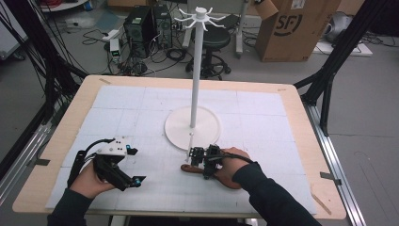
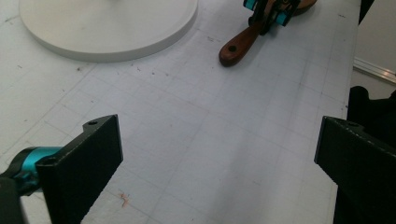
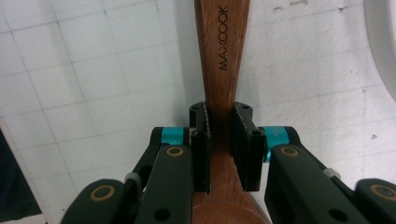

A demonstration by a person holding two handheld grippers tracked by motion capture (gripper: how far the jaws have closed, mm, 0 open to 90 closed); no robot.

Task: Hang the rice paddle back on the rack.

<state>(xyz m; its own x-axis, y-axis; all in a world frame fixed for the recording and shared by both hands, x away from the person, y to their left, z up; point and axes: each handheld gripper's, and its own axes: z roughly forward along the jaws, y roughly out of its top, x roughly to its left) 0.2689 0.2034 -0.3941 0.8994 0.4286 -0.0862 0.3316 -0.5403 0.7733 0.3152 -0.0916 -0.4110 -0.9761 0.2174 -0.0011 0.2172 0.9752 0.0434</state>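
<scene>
A brown wooden utensil [image 1: 187,168] lies on the white mat just in front of the stand's round base [image 1: 181,129]. My right gripper [image 1: 201,159] is shut on its handle; in the right gripper view the two pads [image 3: 201,140] press the handle [image 3: 223,46], marked MAXCOOK, from both sides. The left gripper view shows the handle end with a hole [image 2: 236,45] and the right gripper [image 2: 268,11] over it. My left gripper [image 1: 135,165] rests at the mat's front left, jaws wide open over bare mat [image 2: 219,158].
A tall white stand with a pole [image 1: 195,70] and hooked arms at the top [image 1: 201,18] rises mid-table. Its base shows as a disc [image 2: 107,28] in the left gripper view. The wooden table rim [image 1: 56,160] frames the mat. Boxes, computers and a stool stand beyond.
</scene>
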